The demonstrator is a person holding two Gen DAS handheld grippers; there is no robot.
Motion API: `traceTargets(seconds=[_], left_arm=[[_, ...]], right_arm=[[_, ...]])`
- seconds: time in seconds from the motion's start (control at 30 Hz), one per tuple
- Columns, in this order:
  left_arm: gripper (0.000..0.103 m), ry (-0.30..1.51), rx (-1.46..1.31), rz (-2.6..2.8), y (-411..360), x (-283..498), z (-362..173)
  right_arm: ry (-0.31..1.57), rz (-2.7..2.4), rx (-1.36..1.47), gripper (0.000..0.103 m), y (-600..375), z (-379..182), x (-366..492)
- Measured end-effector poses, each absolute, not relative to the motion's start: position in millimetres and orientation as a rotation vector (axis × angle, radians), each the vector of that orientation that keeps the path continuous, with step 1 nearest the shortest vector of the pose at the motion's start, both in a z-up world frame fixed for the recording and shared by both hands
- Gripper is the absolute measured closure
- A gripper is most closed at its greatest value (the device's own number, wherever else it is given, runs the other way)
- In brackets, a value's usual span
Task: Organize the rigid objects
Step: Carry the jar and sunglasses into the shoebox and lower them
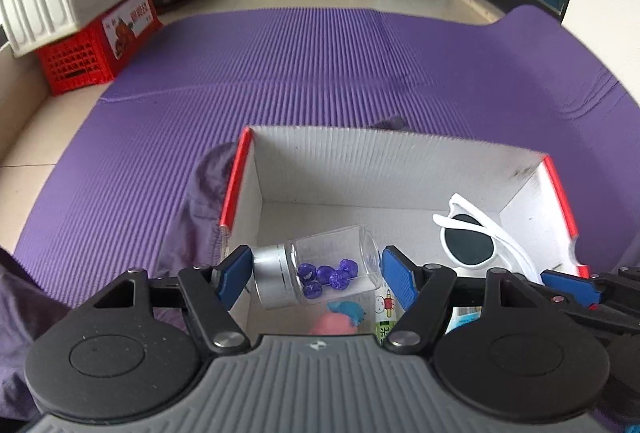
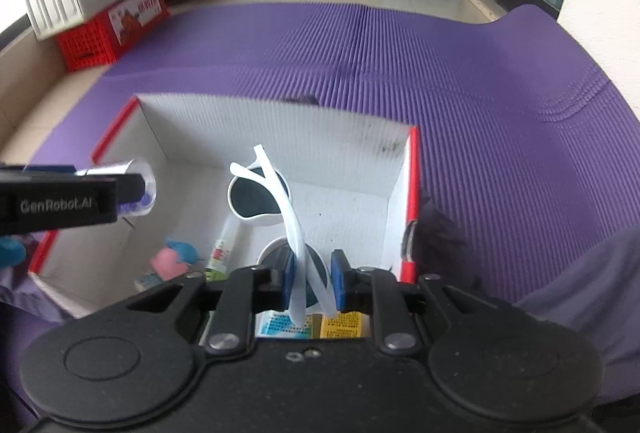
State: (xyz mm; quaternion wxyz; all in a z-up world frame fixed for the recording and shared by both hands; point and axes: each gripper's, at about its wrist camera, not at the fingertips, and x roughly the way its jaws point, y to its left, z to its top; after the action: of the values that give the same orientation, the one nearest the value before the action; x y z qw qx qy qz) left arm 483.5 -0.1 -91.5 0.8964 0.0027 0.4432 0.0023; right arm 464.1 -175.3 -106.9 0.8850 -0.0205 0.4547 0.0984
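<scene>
Left wrist view: my left hand-held gripper [image 1: 316, 275] clamps a clear jar [image 1: 320, 269] of blue beads end to end above the open box [image 1: 360, 157]. My right hand-held gripper [image 2: 311, 283] pinches white sunglasses [image 2: 260, 201] over it. Small items already lie inside; both loads remain to be released.

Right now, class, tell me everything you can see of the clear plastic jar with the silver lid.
The clear plastic jar with the silver lid is a short see-through cylinder lying sideways, slightly tilted. Its ribbed metallic lid faces the left pad, its clear base the right one. Several dark blue faceted beads lie loose inside. The left gripper clamps it end to end, above the white cardboard box with red edges. Nothing else touches it.
</scene>
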Motion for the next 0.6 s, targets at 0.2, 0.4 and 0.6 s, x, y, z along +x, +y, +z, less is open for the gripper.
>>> traceTargets(seconds=[0.2,0.4,0.6], left_arm=[[0.032,0.972,0.011,0.019,-2,508,-119],[0.032,1.011,0.051,0.011,-9,524,-133],[0.031,1.028,0.134,0.037,-17,529,-142]], right_arm=[[0.988,0.195,-0.084,0.085,-161,-132,481],[0.996,0.186,-0.129,0.085,-152,-147,490],[1.001,0.187,-0.112,0.084,-155,-148,492]])
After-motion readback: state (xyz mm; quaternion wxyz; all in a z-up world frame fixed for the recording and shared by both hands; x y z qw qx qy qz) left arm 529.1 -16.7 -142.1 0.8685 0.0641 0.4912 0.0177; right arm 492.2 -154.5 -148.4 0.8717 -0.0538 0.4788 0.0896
